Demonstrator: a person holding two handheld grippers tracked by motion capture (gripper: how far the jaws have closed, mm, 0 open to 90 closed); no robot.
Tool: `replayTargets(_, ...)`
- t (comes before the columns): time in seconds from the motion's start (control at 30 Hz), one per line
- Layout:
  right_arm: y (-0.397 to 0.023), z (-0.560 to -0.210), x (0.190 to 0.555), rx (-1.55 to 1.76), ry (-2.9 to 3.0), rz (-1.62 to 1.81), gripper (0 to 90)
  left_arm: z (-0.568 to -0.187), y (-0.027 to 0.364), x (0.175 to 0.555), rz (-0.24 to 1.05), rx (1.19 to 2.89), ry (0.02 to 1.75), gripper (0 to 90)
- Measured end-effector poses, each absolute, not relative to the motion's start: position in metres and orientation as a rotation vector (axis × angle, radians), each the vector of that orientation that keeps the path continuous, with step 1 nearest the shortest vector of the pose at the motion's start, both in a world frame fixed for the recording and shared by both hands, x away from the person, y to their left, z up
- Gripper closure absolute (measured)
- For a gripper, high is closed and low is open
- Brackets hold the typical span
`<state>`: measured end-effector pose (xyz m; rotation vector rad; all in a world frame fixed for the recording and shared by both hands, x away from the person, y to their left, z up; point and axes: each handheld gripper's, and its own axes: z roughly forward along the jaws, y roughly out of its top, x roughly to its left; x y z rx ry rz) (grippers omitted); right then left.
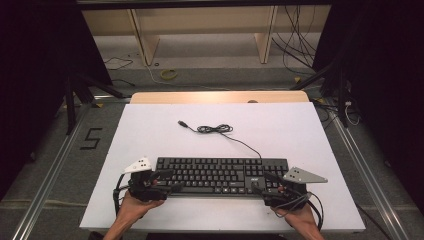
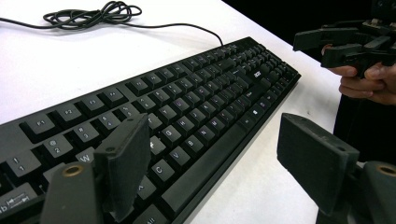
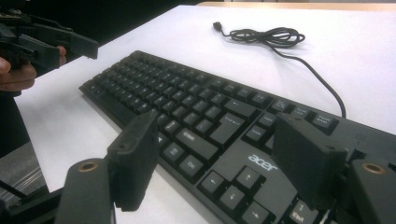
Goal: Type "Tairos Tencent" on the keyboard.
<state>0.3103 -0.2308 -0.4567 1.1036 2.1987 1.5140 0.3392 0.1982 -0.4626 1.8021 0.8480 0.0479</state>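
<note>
Black keyboard [image 1: 220, 175] sits low in the centre of the high view, on the white table [image 1: 150, 125], its cable [image 1: 215, 129] coiled above it. Left gripper [image 1: 167, 181] hovers at the keyboard's left end, jaws spread wide, holding nothing. Right gripper [image 1: 267, 182] sits at the right end, jaws likewise parted over the arrow keys.

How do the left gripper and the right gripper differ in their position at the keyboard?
The left gripper is at the letter-key end of the keyboard; the right gripper is at the arrow-key end, near the logo. The left gripper has one jaw above the keys and one beyond the front edge; the right gripper has both above the keyboard. Both are open, each held in a hand.
</note>
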Motion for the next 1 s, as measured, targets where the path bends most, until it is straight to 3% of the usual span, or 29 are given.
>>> replayTargets(1.0, -0.2355, -0.4584, 0.3082, 1.116, 2.185, 1.518, 31.4, -0.4643, 0.2042, 0.3417, 0.077, 1.787, 0.874, 24.0)
